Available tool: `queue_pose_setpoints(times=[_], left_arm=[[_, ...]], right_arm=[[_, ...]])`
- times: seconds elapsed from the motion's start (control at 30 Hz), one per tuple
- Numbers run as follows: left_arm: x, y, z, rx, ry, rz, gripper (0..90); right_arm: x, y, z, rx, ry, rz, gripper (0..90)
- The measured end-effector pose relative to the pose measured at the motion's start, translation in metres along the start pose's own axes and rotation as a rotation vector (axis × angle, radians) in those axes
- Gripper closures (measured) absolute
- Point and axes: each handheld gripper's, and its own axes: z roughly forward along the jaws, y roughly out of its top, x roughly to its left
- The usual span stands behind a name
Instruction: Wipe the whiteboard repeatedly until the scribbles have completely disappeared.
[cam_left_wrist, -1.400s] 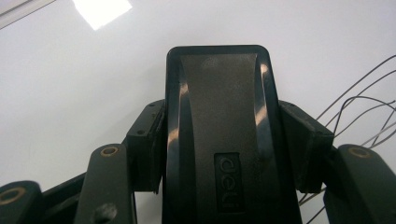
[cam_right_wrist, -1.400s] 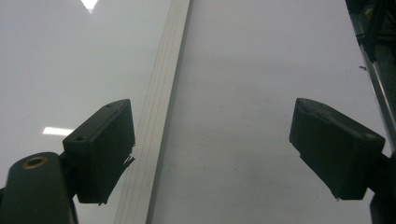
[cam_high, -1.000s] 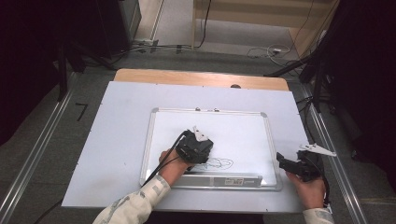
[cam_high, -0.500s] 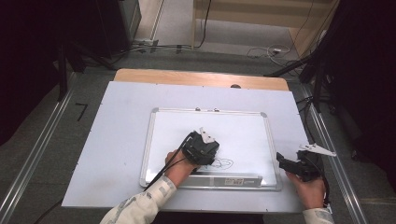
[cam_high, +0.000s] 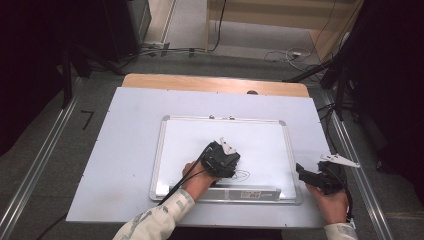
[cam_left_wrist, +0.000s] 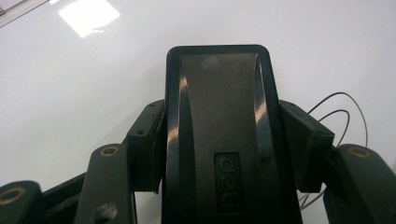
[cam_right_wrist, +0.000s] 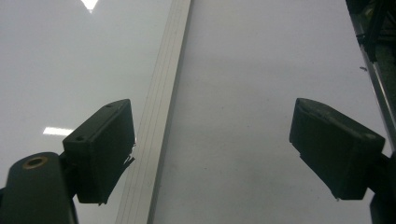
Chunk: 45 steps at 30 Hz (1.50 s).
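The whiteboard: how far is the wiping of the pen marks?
Most of the whiteboard looks clean. In hand: the left gripper is shut on a black eraser, pressed on the board beside looping pen lines. Left: those lines. The right gripper is open, idle at the board's edge.

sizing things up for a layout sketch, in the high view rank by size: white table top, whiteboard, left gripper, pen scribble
1. white table top
2. whiteboard
3. left gripper
4. pen scribble

Wooden table edge (cam_high: 200, 82), cables (cam_high: 280, 54) on grey floor (cam_high: 45, 150)
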Motion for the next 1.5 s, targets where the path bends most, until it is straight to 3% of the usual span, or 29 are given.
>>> queue_pose_setpoints(times=[1.5], left_arm=[[-0.039, 0.023, 0.02, -0.001, -0.053, 0.059, 40.4]], right_arm=[[0.0, 0.0, 0.0, 0.003, 0.001, 0.004, 12.9]])
